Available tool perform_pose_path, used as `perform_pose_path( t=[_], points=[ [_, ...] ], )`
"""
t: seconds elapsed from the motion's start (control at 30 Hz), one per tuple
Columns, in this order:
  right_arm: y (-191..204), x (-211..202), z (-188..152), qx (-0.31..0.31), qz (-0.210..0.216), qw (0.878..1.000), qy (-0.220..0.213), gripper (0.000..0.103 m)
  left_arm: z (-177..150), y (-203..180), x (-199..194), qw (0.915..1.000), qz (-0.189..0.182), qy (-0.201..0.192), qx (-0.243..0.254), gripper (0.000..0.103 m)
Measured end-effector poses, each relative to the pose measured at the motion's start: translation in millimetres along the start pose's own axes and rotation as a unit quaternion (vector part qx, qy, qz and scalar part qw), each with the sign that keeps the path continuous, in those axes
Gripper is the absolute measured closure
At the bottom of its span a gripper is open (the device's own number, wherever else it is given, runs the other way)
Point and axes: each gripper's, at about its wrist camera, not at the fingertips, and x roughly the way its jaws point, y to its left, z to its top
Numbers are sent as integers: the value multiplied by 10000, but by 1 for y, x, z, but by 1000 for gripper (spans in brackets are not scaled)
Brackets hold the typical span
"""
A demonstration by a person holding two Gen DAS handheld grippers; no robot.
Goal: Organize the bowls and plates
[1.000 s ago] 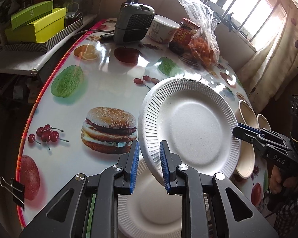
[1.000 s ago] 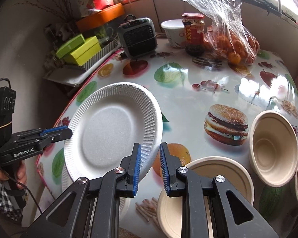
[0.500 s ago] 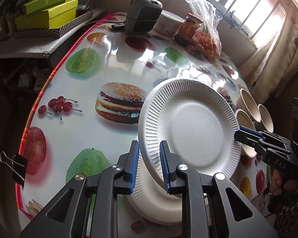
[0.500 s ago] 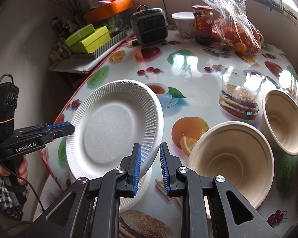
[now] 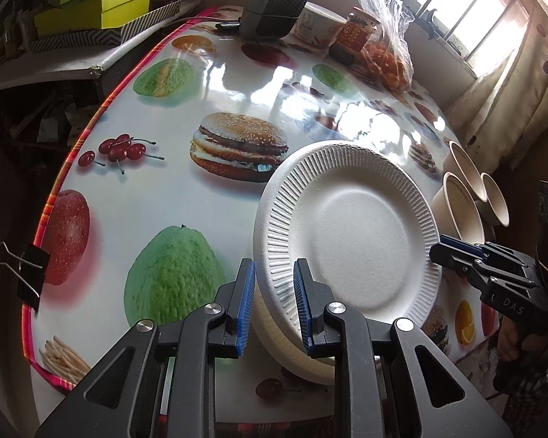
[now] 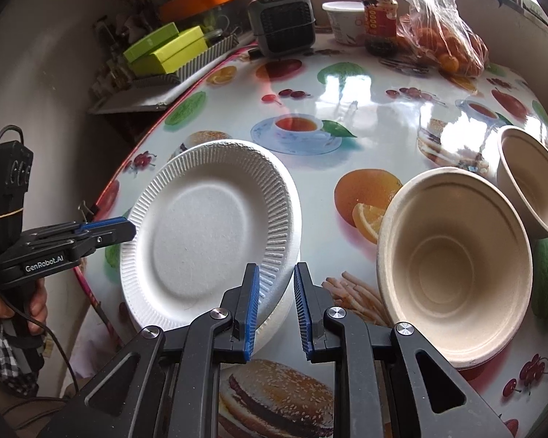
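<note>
A white paper plate (image 5: 350, 230) (image 6: 208, 230) is held tilted between both grippers, just above another white plate (image 5: 303, 357) (image 6: 274, 325) on the table. My left gripper (image 5: 274, 306) has its jaws on either side of the plate's near rim, and it shows at the plate's left edge in the right wrist view (image 6: 128, 228). My right gripper (image 6: 277, 310) straddles the opposite rim, and it shows in the left wrist view (image 5: 436, 250). Tan bowls (image 6: 456, 266) (image 5: 460, 211) stand to the right of the plates.
At the table's far end are a grey heater (image 5: 274, 3), a white cup (image 5: 318, 23), a red jar (image 5: 358, 34) and a bag of oranges (image 5: 387, 62). Green boxes (image 5: 98, 0) sit on a side shelf. A binder clip (image 5: 29, 273) grips the table edge.
Both grippers have brought the tilted plate back toward the near table edge and lower, down over the plate lying there. The grip on it looks the same.
</note>
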Motion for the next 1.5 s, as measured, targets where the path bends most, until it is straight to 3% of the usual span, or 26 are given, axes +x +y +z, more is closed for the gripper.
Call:
perform_pose_path(
  t=[1.5],
  points=[
    [2, 8, -15, 16, -9, 9999, 109, 82, -9, 2, 4, 9999, 75, 109, -57, 76]
  ],
)
